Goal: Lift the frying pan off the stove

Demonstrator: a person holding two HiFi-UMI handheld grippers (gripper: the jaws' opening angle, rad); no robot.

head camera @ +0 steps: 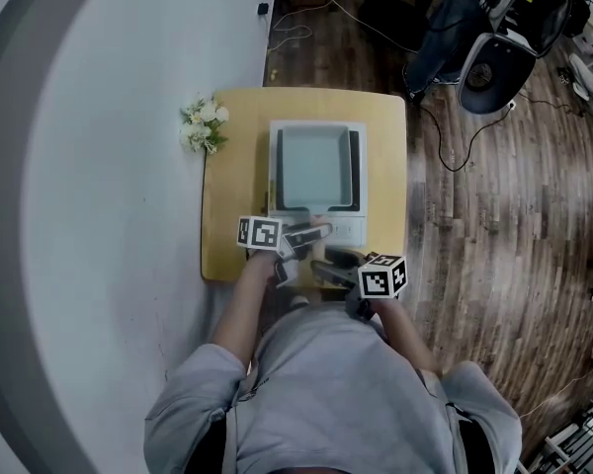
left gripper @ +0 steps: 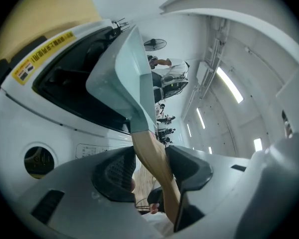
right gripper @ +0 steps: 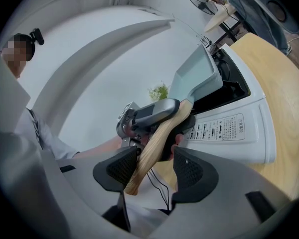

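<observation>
Left fingers [left gripper: 114,176] clamped on pan [left gripper: 124,68] handle [left gripper: 152,158]. Right fingers [right gripper: 194,173] wide apart, handle end between them, ungripped. Yellow label [left gripper: 42,59] and panel print [right gripper: 222,128] on stove [left gripper: 50,128]: illegible.

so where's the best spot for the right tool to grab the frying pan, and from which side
The free end of the wooden handle: it juts past the stove toward the person, and the left tool clamps it nearer the frying pan. Bring the right tool in from the near side, along the handle.
</observation>
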